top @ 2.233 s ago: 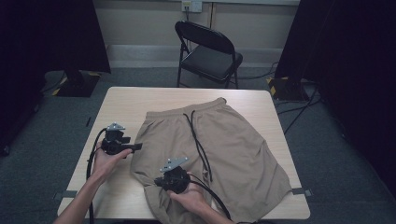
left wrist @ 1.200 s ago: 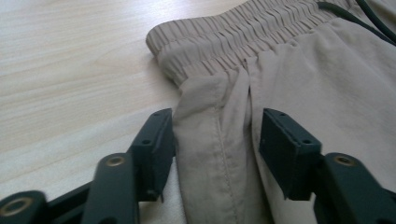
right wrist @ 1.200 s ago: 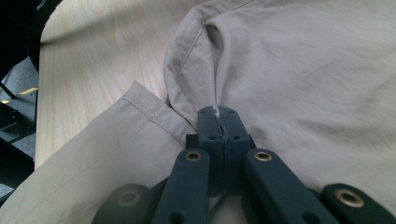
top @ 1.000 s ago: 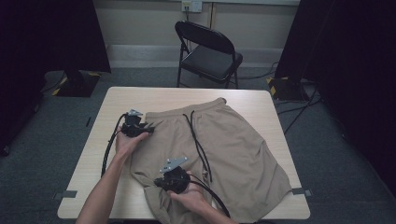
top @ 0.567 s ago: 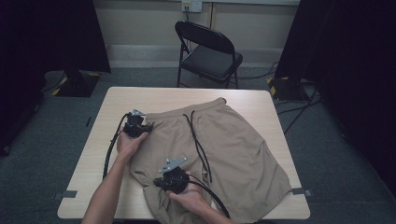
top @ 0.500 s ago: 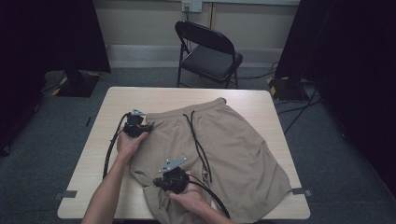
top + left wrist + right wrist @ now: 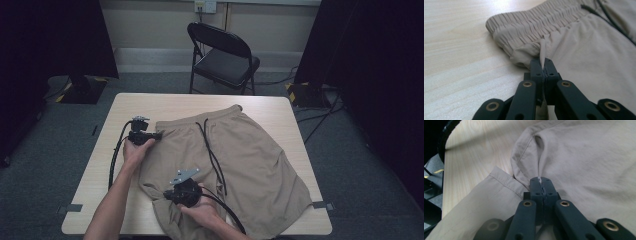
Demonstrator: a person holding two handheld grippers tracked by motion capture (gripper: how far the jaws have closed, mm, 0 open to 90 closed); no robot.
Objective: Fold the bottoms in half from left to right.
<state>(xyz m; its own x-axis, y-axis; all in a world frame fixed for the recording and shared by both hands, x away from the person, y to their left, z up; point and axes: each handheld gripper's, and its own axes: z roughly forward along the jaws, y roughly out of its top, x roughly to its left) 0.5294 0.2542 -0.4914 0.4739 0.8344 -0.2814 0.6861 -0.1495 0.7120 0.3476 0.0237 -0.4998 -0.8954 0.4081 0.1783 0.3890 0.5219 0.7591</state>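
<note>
I have both grippers clenched on the shorts [image 7: 235,160] spread mid-table: left gripper [image 7: 543,67] has just closed, pinching fabric below the waistband [image 7: 534,27], right gripper [image 7: 541,185] pinching the leg hem at lower centre. Long axis runs upper left to lower right.

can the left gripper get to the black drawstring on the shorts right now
Probably not as things stand: the left gripper is shut on the shorts at the waistband corner. The drawstring lies uncovered farther along, so releasing first would free it.
</note>
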